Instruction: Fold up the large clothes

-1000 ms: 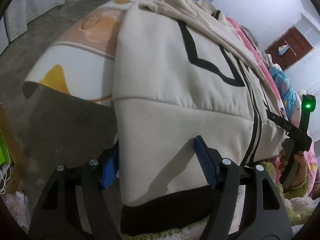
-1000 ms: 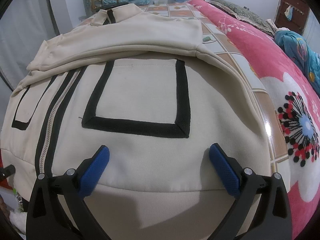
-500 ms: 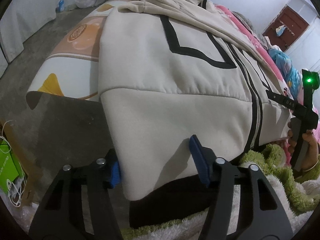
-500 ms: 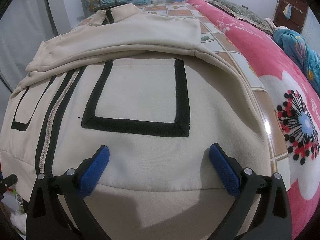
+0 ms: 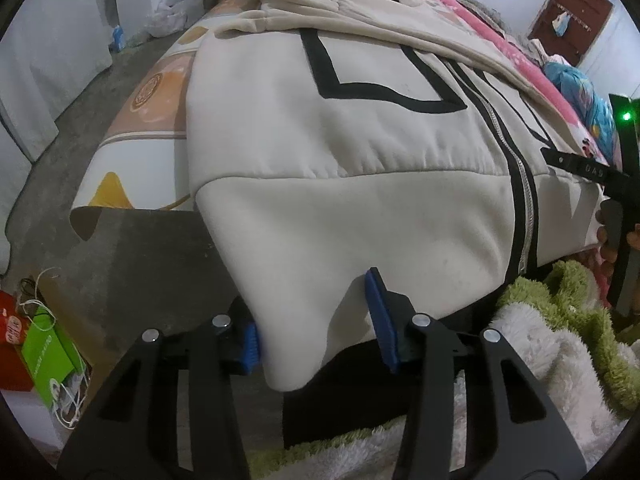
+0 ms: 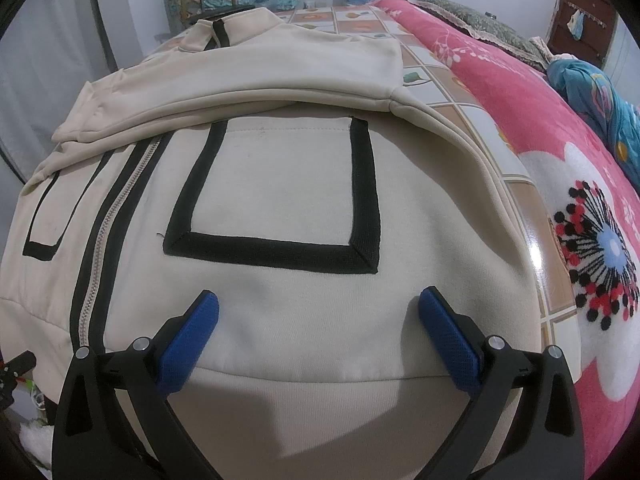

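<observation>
Cream zip-front jacket [image 6: 280, 208] with black-outlined pockets, spread across the patterned bed [image 6: 472, 92], its hem hanging over the bed's edge. Left gripper [image 5: 316, 332]: jaws spread wide, straddling the jacket's lower left hem corner without pinching it. Right gripper [image 6: 318, 332]: jaws spread wide, poised above the hem band, right of the zipper [image 6: 100, 264]. A pink floral blanket [image 6: 560, 168] lies right of the jacket.

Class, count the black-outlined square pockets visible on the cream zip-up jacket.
2: one black-outlined square pocket right of the silver zip on the cream zip-up jacket, another left of it, partly hidden under the folded sleeve.
</observation>
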The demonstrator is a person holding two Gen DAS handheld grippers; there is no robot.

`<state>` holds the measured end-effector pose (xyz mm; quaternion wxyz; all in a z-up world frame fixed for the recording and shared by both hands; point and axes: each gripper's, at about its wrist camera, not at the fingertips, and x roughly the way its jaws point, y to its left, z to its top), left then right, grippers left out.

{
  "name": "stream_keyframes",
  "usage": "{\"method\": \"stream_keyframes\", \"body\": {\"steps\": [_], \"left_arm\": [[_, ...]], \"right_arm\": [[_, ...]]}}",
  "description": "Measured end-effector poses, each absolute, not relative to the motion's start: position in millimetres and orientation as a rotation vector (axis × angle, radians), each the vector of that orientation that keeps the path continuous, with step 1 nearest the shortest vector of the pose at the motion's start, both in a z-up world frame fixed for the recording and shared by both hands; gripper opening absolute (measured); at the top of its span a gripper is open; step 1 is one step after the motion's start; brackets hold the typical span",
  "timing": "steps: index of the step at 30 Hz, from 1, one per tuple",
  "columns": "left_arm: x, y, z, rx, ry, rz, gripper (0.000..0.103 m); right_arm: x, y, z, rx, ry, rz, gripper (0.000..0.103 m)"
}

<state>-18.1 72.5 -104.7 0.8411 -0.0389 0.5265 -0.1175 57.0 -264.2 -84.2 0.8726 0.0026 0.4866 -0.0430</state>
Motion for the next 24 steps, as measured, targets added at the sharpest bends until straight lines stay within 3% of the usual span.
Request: {"method": "stream_keyframes", "body": {"steps": [24], "left_arm": [[-20.7, 63.5, -101.9, -0.030, 1.108, -0.227, 0.043]], "right_arm": [[58.1, -265.1, -84.6, 0.011, 1.039, -0.089, 0.097]]}}
